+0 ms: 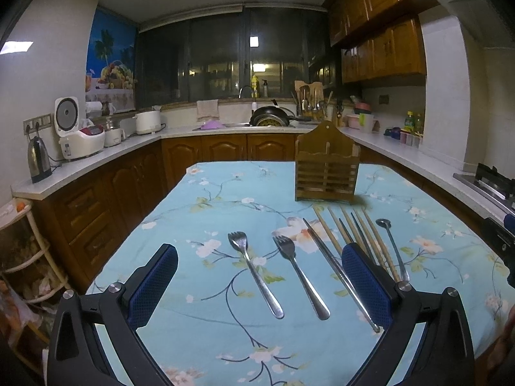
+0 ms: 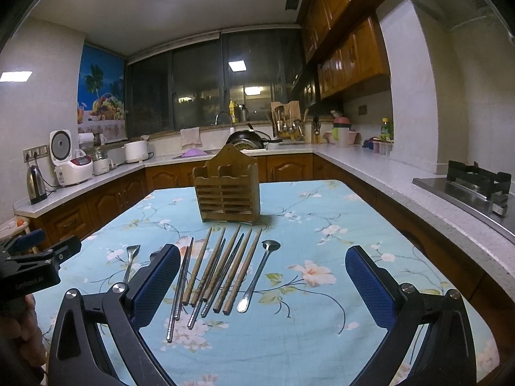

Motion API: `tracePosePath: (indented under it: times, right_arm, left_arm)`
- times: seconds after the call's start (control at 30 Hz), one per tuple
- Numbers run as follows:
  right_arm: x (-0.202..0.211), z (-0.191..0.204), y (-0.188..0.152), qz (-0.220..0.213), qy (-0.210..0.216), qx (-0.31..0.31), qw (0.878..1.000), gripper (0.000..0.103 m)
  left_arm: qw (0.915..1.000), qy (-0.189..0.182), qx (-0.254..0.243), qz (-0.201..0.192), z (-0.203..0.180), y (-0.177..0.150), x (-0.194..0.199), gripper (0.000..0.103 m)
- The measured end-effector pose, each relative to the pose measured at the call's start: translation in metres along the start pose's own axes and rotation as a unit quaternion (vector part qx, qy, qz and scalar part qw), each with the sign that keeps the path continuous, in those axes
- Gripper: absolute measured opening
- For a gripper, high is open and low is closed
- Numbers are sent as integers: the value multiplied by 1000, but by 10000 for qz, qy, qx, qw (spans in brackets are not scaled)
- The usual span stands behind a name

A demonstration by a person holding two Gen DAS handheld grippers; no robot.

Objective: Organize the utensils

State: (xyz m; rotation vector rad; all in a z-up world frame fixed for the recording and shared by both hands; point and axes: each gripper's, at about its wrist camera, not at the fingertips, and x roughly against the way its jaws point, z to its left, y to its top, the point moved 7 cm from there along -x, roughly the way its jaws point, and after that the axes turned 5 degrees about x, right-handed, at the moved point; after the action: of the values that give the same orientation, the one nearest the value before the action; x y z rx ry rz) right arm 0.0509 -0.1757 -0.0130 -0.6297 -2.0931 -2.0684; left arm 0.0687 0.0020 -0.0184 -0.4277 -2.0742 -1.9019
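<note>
We held both grippers — left gripper (image 1: 259, 284), right gripper (image 2: 262, 286) — above the near edge of the table (image 1: 199, 193), jaws spread wide and empty. The two forks (image 1: 254, 273), chopsticks (image 2: 219, 270) and spoon (image 2: 257, 273) lay handles toward us, ready for grasping; the slatted wooden holder (image 2: 227, 189) stood upright beyond them — probably their destination.

Dim, ceiling-lit, fisheye-warped edges
</note>
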Motion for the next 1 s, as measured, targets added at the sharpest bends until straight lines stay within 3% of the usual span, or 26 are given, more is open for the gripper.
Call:
tracePosePath:
  times: [0.43, 0.67, 1.0]
  right_arm:
    - [-34, -7, 3, 461, 202, -133, 9986, 103]
    - [-81, -15, -3, 1171, 449, -412, 9912, 102]
    - [-168, -21, -31, 2358, 711, -749, 9663, 72]
  left_arm:
    - [9970, -174, 206, 731, 3, 14, -40, 101]
    - [9868, -453, 340, 1520, 3, 19, -85, 87]
    - [9676, -646, 420, 2403, 9, 25, -155, 66]
